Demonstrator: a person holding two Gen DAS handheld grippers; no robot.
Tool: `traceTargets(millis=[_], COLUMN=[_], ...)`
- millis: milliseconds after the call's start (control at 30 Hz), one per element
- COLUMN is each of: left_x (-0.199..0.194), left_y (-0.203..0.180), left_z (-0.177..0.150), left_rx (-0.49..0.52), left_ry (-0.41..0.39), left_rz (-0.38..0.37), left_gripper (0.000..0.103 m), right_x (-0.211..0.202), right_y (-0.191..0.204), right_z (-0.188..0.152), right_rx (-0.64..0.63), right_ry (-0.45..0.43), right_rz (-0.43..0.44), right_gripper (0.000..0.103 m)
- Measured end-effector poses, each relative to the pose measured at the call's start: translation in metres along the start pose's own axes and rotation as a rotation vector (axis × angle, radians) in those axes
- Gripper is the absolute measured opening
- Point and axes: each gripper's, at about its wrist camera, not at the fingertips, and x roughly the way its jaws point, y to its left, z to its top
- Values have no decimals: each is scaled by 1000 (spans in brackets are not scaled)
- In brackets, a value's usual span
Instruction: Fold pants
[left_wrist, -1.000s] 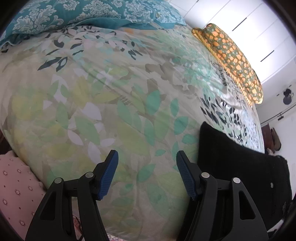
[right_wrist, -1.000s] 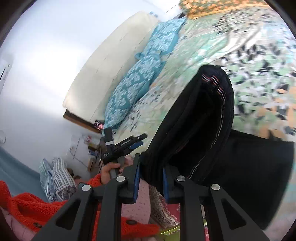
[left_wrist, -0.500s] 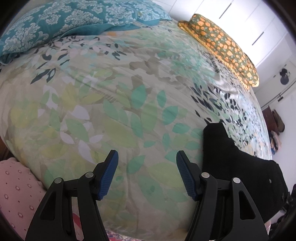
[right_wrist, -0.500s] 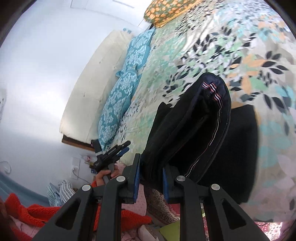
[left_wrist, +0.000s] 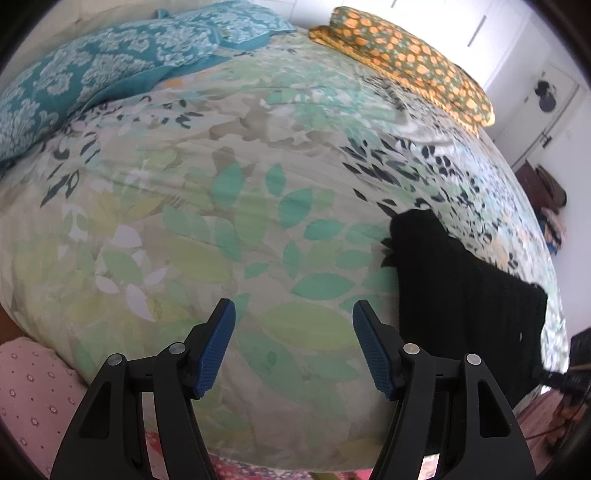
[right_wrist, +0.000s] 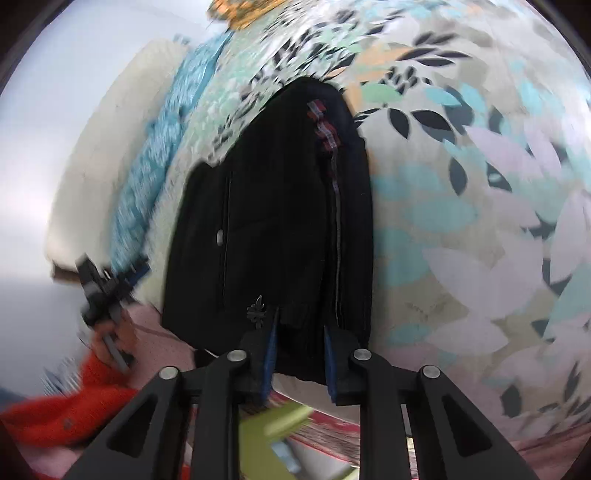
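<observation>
The black pants (right_wrist: 280, 206) lie folded on the leaf-print bedspread (right_wrist: 480, 206), with a plaid inner waistband strip showing. My right gripper (right_wrist: 301, 354) is shut on the near edge of the pants at the bed's edge. In the left wrist view the pants (left_wrist: 461, 295) lie at the right on the bedspread (left_wrist: 221, 221). My left gripper (left_wrist: 291, 347) is open and empty, above the bed to the left of the pants. It also shows at the left of the right wrist view (right_wrist: 110, 280).
Teal patterned pillows (left_wrist: 110, 70) lie at the head of the bed. An orange-dotted folded cloth (left_wrist: 406, 62) lies along the far side. A pink dotted fabric (left_wrist: 33, 398) sits low at the left. White wardrobe doors stand beyond.
My right gripper has lowered the lifted fold of the pants down onto the bed; the pants now lie flatter. My left gripper stayed open and drew back to the left.
</observation>
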Motion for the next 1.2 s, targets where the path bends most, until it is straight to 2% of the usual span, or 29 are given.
traceTargets(millis=[67,100,200,300,433,467,533,600,667,800,900,1000,1067,1133,1200], left_x=[-1,0,2,-2,-6,-5,-3,-4,-6,-7,-9,-15,-16,-15,-12], left_y=[-7,-8,-13,-20,-36,-38,-41,-41,-39,-38,-48,-68,-87,-102,-116], left_z=[-2,-2,-3,-5,-11,-12,-14,-15,-14,-13,-16,-23,-31,-39,-48], left_rx=[28,37,52,80,154,166,178,182,173,152,181,253,323,379,432], left_ry=[-1,0,4,0,-6,0,10,10,6,5,8,1,9,21,35], left_rz=[3,3,5,-12,-33,-30,-28,-23,-25,-44,-61,-99,-125,-131,-137], left_gripper=[70,71,71,71,71,71,71,71,71,71,71,71,72,73,73], right_x=[-12,-22,-43,-46,-28,-18,-6,-6,-14,-30,-24,-2,1,-4,-12], right_y=[5,7,12,33,52,54,54,60,71,98,93,63,54,58,66], right_z=[5,9,15,15,10,8,4,0,-2,-11,-21,-32,-29,-24,-17], right_rx=[-28,-43,-52,-110,-223,-251,-284,-325,-369,-453,-442,-390,-347,-344,-372], right_ry=[-22,-41,-79,-53,-6,16,60,54,26,11,51,100,76,56,42], right_rz=[-43,-63,-58,-57,-190,-240,-280,-326,-343,-339,-365,-434,-409,-396,-424], right_gripper=[43,45,45,45,45,44,29,18,14,13,13,13,13,13,17])
